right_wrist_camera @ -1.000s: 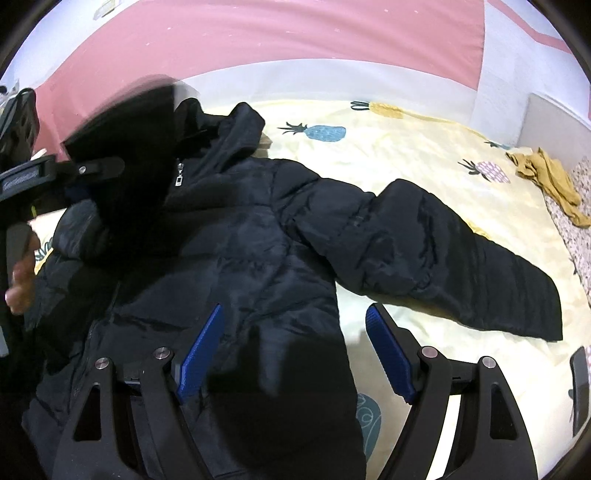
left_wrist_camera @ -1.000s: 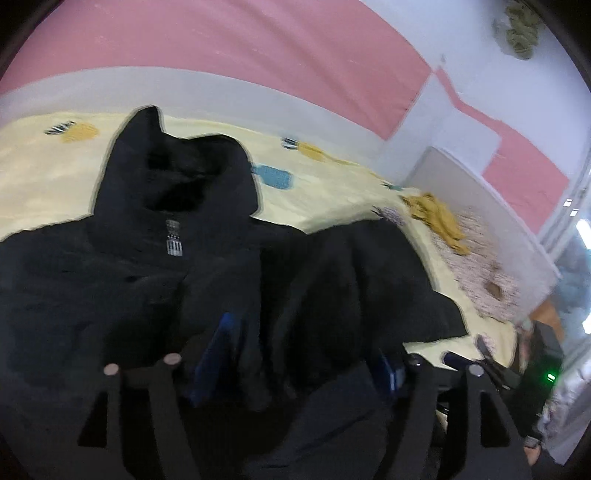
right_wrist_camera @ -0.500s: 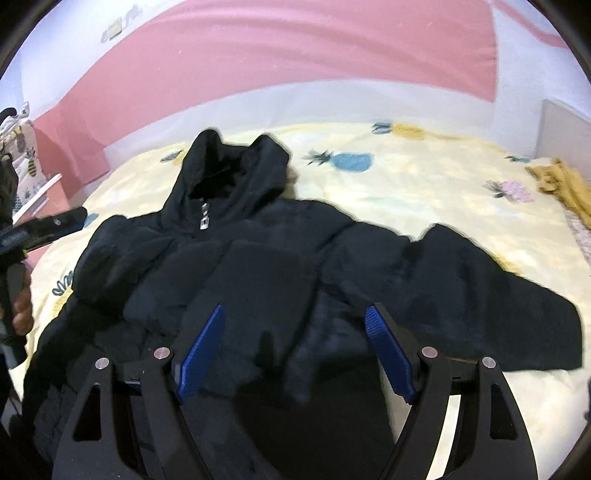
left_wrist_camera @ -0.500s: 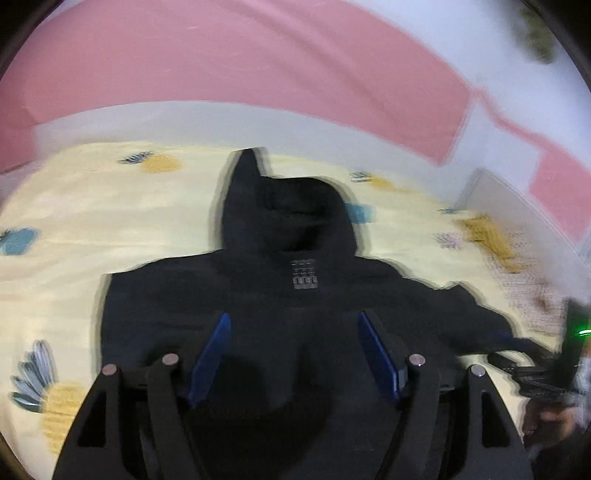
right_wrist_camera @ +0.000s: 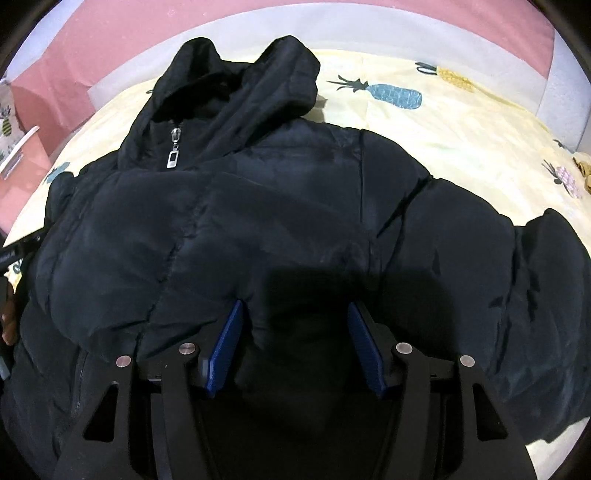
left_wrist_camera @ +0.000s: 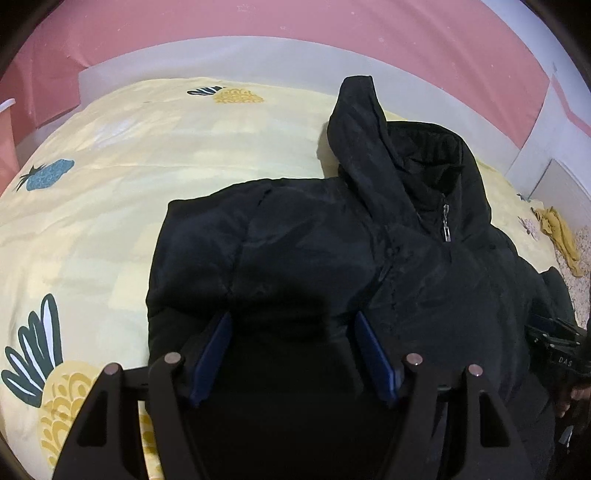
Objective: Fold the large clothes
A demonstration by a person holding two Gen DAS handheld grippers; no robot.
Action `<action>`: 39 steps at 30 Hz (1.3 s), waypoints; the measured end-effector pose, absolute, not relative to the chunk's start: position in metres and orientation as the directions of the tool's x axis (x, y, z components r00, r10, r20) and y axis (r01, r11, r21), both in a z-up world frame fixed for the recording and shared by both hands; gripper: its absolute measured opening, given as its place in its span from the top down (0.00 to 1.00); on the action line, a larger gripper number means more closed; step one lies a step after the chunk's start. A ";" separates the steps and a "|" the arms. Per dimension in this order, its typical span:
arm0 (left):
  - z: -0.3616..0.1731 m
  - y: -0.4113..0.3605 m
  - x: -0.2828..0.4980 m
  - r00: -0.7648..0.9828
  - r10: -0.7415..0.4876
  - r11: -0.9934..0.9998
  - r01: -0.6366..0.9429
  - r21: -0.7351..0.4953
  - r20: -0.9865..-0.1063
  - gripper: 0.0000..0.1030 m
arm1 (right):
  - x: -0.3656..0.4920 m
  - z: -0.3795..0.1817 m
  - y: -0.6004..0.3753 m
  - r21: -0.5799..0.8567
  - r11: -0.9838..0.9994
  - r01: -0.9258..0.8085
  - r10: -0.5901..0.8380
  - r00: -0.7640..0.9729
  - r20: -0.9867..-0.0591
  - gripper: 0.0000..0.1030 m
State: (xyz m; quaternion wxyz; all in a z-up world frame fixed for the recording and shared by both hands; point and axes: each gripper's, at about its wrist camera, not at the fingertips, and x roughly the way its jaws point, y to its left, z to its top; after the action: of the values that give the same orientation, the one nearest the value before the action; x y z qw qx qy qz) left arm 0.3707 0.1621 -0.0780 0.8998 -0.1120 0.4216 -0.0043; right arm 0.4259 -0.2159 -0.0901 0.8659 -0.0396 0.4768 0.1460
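A black hooded puffer jacket (left_wrist_camera: 332, 251) lies front up on the yellow pineapple-print bed sheet (left_wrist_camera: 110, 184), hood towards the headboard, zipper pull (left_wrist_camera: 446, 227) showing. One sleeve is folded across the chest. My left gripper (left_wrist_camera: 291, 332) is open, low over the jacket's left shoulder side. In the right wrist view the jacket (right_wrist_camera: 258, 206) fills the frame, its other sleeve (right_wrist_camera: 517, 280) spread to the right. My right gripper (right_wrist_camera: 295, 325) is open with jacket fabric bulging between its blue pads (right_wrist_camera: 229, 343).
A pink and grey wall (left_wrist_camera: 258, 33) backs the bed. A mustard cloth (left_wrist_camera: 561, 236) lies at the bed's far right. A pink cabinet (right_wrist_camera: 22, 155) stands at the left. The other gripper's black body (left_wrist_camera: 557, 350) shows at the right edge.
The left gripper let go of the sleeve, which now lies folded on the chest, and swung left. The right gripper moved closer and lower onto the jacket.
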 end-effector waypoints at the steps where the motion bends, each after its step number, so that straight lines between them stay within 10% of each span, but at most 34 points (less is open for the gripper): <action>1: -0.077 0.162 0.370 0.642 -0.103 0.975 -0.087 -0.207 -0.760 0.32 | 0.425 -0.087 -0.218 0.081 0.954 -0.288 0.222 0.501 -0.836 0.43; 39: 0.020 0.009 0.183 0.683 -0.321 0.947 0.217 -0.237 -0.657 0.31 | 0.225 -0.025 -0.408 0.234 0.971 0.041 0.143 0.687 -0.712 0.43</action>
State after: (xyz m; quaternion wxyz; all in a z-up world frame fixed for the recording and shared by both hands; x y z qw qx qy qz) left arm 0.1833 0.0087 0.0201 0.9146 -0.0699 0.3702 -0.1471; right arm 0.2254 -0.4081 -0.0252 0.9110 0.1165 0.3946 0.0279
